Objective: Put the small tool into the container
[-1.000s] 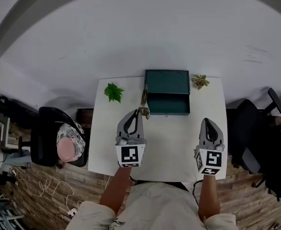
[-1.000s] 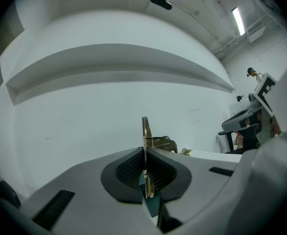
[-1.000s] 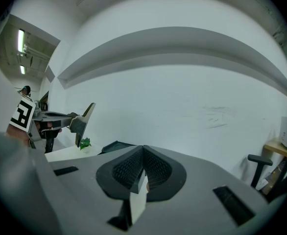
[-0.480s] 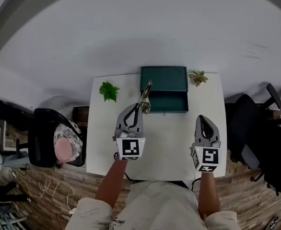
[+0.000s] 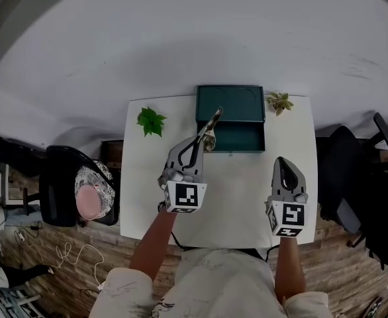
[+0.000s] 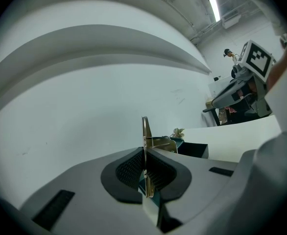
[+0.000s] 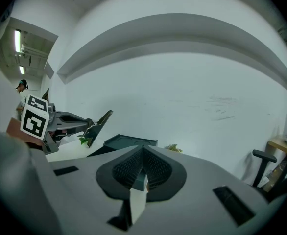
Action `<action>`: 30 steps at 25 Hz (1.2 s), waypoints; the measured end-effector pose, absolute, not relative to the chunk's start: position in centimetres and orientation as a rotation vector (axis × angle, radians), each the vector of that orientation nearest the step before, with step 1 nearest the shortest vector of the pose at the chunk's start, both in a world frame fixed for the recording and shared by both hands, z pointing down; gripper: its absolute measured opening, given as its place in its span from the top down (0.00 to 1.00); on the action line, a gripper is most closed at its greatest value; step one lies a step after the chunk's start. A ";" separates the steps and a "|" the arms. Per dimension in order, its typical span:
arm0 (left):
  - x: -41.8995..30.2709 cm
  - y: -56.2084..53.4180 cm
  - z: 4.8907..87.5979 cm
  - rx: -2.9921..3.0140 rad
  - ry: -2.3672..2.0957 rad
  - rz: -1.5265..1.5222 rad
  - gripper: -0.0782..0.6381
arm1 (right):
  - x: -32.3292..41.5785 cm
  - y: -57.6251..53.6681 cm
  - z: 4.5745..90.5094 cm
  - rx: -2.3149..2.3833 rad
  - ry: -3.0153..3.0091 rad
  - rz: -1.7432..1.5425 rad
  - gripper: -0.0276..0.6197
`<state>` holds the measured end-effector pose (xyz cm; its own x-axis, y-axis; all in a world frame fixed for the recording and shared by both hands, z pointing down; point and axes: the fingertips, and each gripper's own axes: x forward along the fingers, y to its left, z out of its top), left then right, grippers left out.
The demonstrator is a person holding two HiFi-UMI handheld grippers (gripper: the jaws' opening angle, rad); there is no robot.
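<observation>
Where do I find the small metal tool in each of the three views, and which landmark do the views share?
Head view: the small metal tool is near the centre, held by the left gripper.
Left gripper view: centre, upright between the shut jaws.
Right gripper view: left side, slanting upward.
Shared landmark: the green container, just beyond the tool.

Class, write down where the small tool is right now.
In the head view the small tool is clamped in the left gripper, left of centre, its tip over the left edge of the green container at the far side of the table.
</observation>
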<state>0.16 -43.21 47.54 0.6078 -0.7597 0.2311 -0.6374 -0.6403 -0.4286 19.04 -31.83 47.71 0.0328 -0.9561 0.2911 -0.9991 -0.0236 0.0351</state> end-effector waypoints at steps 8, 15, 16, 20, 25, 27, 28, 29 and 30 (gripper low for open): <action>2.0 -43.9 48.9 -2.493 0.997 -0.653 0.88 | 19.2 -32.4 48.5 2.075 -2.007 0.293 0.93; 3.4 -44.2 50.1 -2.470 0.894 -0.702 0.88 | 19.5 -32.5 48.9 2.085 -1.987 0.303 0.94; 3.6 -44.2 50.2 -2.464 0.875 -0.710 0.88 | 19.6 -32.5 48.9 2.087 -1.983 0.304 0.93; 4.5 -44.2 51.2 -2.443 0.792 -0.746 0.88 | 19.6 -32.6 49.2 2.088 -1.972 0.312 0.93; 5.1 -44.0 52.5 -2.425 0.717 -0.797 0.88 | 19.4 -32.7 49.7 2.083 -1.963 0.324 0.93; 5.3 -44.0 53.1 -2.415 0.689 -0.821 0.88 | 19.3 -32.7 49.8 2.082 -1.960 0.327 0.93; 5.3 -44.1 53.4 -2.410 0.675 -0.834 0.88 | 19.2 -32.7 49.8 2.083 -1.959 0.329 0.93; 5.4 -44.1 53.8 -2.407 0.662 -0.847 0.88 | 19.1 -32.7 49.8 2.083 -1.958 0.330 0.93; 5.5 -44.2 54.1 -2.406 0.651 -0.861 0.88 | 19.1 -32.7 49.8 2.083 -1.957 0.332 0.93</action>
